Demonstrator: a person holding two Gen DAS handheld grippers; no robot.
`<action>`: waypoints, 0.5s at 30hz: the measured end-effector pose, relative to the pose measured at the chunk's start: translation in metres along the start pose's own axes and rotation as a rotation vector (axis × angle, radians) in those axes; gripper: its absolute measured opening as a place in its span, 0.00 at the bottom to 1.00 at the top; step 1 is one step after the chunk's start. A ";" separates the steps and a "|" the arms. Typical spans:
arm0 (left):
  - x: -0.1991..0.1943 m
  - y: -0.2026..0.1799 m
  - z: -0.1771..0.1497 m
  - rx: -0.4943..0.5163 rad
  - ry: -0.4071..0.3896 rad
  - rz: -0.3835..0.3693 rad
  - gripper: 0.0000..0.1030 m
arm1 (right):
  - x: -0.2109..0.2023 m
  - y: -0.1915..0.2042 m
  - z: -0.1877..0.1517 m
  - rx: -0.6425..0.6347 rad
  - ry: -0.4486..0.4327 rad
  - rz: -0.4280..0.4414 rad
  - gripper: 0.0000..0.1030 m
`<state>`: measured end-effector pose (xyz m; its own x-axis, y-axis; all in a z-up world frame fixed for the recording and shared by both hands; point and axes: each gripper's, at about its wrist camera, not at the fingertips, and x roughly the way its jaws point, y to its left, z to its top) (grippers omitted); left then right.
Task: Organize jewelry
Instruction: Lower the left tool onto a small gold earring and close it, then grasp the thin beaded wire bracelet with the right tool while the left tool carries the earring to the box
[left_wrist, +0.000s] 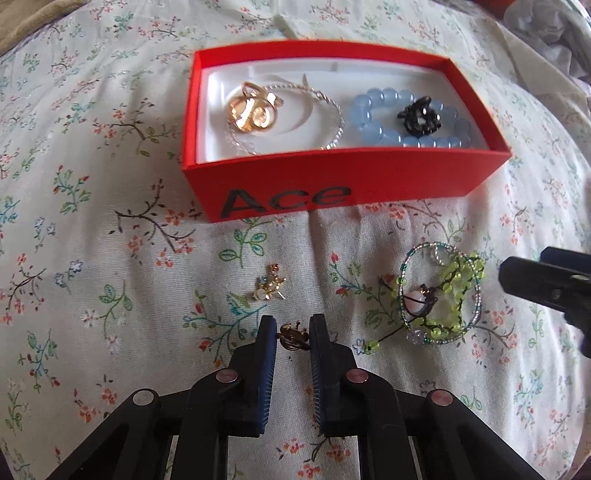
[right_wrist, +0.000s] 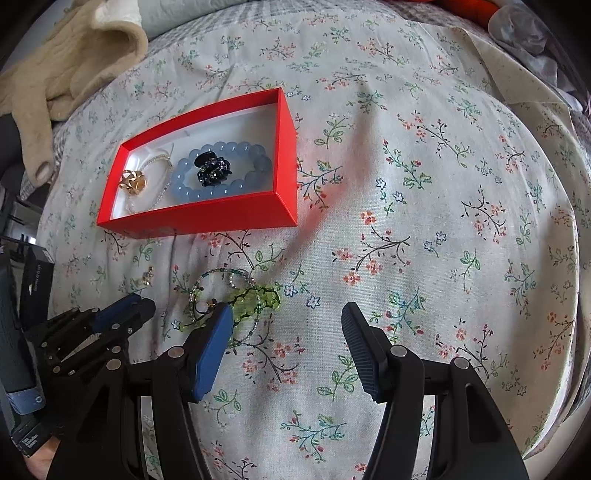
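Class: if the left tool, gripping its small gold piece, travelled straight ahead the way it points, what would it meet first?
Probably the small gold brooch lying on the floral cloth, then the red box; depth is uncertain.

The left wrist view sits low and close over the floral bedspread (left_wrist: 110, 258), facing the red box (left_wrist: 332, 177) head-on. The right wrist view looks from higher, perhaps farther right, seeing the same box (right_wrist: 207, 218) obliquely leftward.

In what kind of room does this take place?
Probably a bedroom: the work surface looks like a bed under a soft floral sheet, with a cream knitted garment lying at its edge and a red jewelry box resting on it.
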<state>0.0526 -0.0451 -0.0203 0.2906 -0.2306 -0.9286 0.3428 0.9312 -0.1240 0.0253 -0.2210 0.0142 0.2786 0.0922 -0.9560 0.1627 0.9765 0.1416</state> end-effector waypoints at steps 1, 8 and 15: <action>-0.004 0.001 0.000 -0.004 -0.008 0.000 0.12 | 0.001 0.000 0.000 0.002 0.002 0.002 0.62; -0.020 0.016 -0.011 -0.025 -0.033 -0.002 0.12 | 0.009 0.000 0.002 0.031 0.011 0.057 0.61; -0.019 0.026 -0.018 -0.021 -0.021 0.015 0.12 | 0.029 0.012 0.001 -0.007 0.079 0.080 0.20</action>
<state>0.0400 -0.0115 -0.0124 0.3141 -0.2224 -0.9230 0.3194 0.9403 -0.1178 0.0359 -0.2065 -0.0115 0.2150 0.1843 -0.9591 0.1367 0.9667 0.2164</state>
